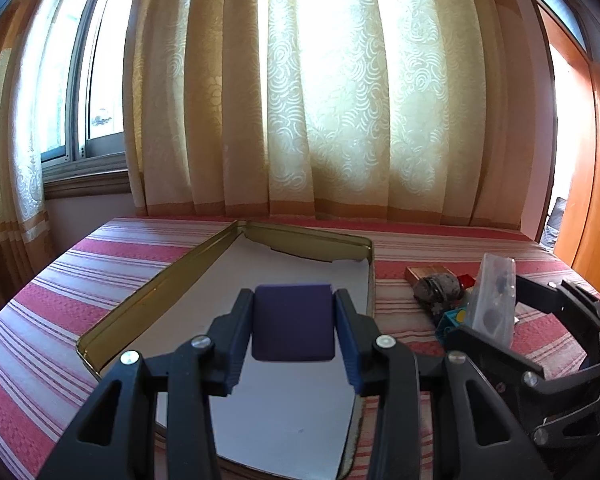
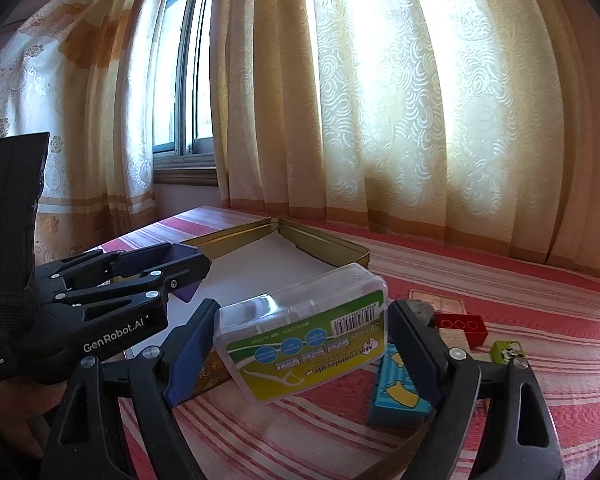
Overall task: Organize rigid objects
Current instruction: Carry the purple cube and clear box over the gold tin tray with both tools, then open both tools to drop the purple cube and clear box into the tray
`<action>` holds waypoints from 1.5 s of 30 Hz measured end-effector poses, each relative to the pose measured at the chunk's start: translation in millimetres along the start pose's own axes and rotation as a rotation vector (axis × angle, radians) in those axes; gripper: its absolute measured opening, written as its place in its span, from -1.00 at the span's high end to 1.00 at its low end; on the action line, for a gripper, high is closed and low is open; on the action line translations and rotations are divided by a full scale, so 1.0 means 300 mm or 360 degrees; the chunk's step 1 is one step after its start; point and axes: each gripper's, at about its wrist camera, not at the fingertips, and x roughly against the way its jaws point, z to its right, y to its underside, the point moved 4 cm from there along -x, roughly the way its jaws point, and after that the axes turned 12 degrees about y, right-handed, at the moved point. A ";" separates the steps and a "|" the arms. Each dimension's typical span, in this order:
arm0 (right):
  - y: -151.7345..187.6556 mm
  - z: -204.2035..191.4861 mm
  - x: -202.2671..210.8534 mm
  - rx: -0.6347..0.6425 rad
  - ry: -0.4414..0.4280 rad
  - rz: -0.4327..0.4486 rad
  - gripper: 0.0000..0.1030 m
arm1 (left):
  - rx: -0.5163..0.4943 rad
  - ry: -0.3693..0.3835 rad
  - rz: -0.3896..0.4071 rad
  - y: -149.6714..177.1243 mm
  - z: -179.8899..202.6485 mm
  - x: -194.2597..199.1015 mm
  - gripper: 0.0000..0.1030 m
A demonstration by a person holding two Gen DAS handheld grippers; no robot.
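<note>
My left gripper (image 1: 294, 312) is shut on a purple block (image 1: 293, 322) and holds it above the open gold tin (image 1: 148, 292) with its white lining. My right gripper (image 2: 300, 320) is shut on a clear plastic floss-pick box (image 2: 300, 332) with a green and white label, held above the striped cloth just right of the tin (image 2: 324, 246). The left gripper (image 2: 188, 270) with the purple block (image 2: 188, 292) shows at the left of the right wrist view. The right gripper's fingers (image 1: 480, 340) and the clear box (image 1: 494, 300) show at the right of the left wrist view.
On the red striped cloth (image 2: 540, 312) right of the tin lie a red brick (image 2: 462, 328), a green cube (image 2: 508, 352), a blue and yellow block (image 2: 396, 396), a dark lump (image 1: 438, 288) and a brown flat box (image 1: 426, 272). Curtains hang behind.
</note>
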 end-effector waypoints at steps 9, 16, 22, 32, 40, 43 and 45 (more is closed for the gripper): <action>-0.004 -0.045 -0.076 0.0047 -0.0058 -0.0100 -0.68 | -0.0007 -0.0036 -0.0048 -0.009 -0.053 -0.025 0.23; -0.073 -0.055 -0.115 0.0050 -0.0099 -0.0124 -0.68 | -0.0013 -0.0056 -0.0111 -0.046 -0.119 -0.051 0.23; -0.167 -0.099 -0.245 0.0084 -0.0120 -0.0260 -0.68 | 0.0005 -0.0078 -0.0244 -0.118 -0.187 -0.107 0.23; -0.160 -0.188 -0.481 0.0228 -0.0108 -0.0521 -0.68 | 0.0008 -0.0149 -0.0459 -0.149 -0.275 -0.241 0.22; -0.174 -0.236 -0.507 0.0356 -0.0135 -0.0497 -0.85 | -0.0067 -0.0273 -0.0396 -0.168 -0.276 -0.226 -0.50; -0.170 -0.225 -0.467 0.0422 -0.0097 -0.0425 -0.88 | -0.0046 -0.0278 -0.0361 -0.172 -0.285 -0.198 -0.64; -0.165 -0.207 -0.440 0.0459 -0.0053 -0.0392 -0.88 | -0.0033 -0.0291 -0.0335 -0.168 -0.283 -0.179 -0.79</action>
